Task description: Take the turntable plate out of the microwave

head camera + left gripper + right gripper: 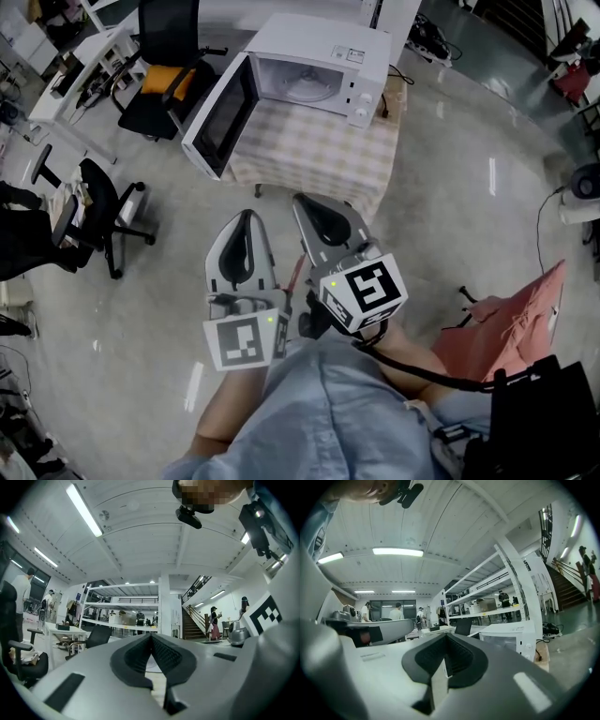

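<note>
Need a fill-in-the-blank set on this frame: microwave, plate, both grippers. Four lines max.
1. The door of the microwave stands ____.
2. The turntable plate lies ____ the microwave.
3. The microwave sits on a tablecloth with a ____ pattern.
4. The left gripper and right gripper both have their jaws ____, with nothing between them.

Missing words: open; inside; checked; shut.

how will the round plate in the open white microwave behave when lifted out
The pale round turntable plate looks glassy and smooth, so probably rigid, slippery and breakable. It lies flat inside the white microwave, so it is likely awkward to grip.
</note>
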